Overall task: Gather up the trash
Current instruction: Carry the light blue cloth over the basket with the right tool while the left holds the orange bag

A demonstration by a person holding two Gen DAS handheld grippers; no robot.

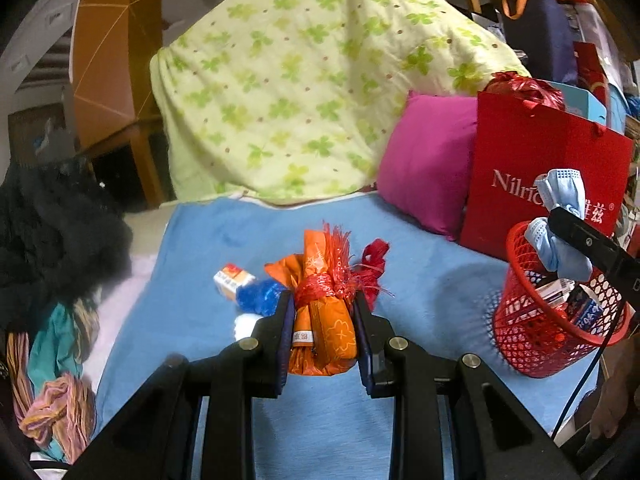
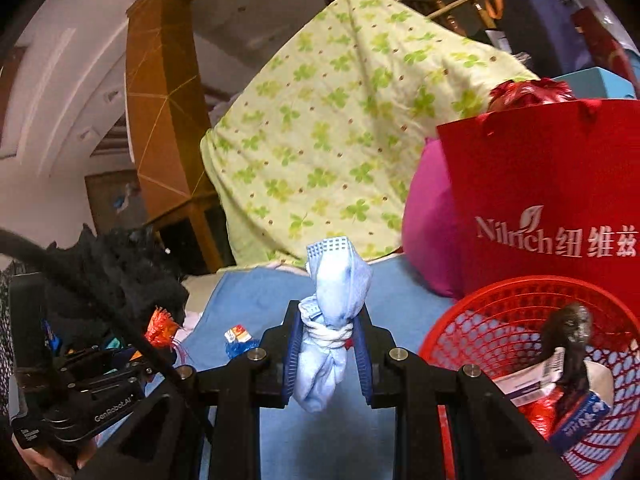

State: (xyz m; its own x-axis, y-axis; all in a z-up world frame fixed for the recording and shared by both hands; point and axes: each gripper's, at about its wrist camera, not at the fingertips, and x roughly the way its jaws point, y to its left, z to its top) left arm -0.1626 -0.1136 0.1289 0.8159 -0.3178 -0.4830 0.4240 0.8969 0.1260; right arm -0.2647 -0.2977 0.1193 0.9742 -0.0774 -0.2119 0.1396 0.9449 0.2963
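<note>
Trash goes into the red mesh basket (image 1: 556, 312), which stands on the bed's blue sheet (image 1: 420, 272) toward its right edge, just in front of a red paper gift bag (image 1: 540, 168) and near a magenta pillow (image 1: 428, 160). The left claw (image 1: 323, 320) is closed tight on an orange packet bundle tied with red raffia (image 1: 324, 304), carried clear above the sheet; the right claw (image 2: 327, 346) is pinched on a knotted blue face mask (image 2: 332, 312), whose loose upper end stands above the fingertips and whose tail hangs below them. From the left wrist view the mask hangs right at the basket's rim, so it is probably the first to drop. To do this step well, bring each claw squarely over the basket's mouth before opening, since the basket already holds cartons and wrappers and a release at the rim could let the piece slide off onto the sheet. The mask is limp and may cling to a pad, so open fully and lift straight away. Keep the two claws from crowding each other; one at a time is safer. A small orange-and-white carton (image 1: 232, 280) and a blue crumpled wrapper (image 1: 260, 296) lie on the sheet toward the bed's left edge, not yet collected.
</note>
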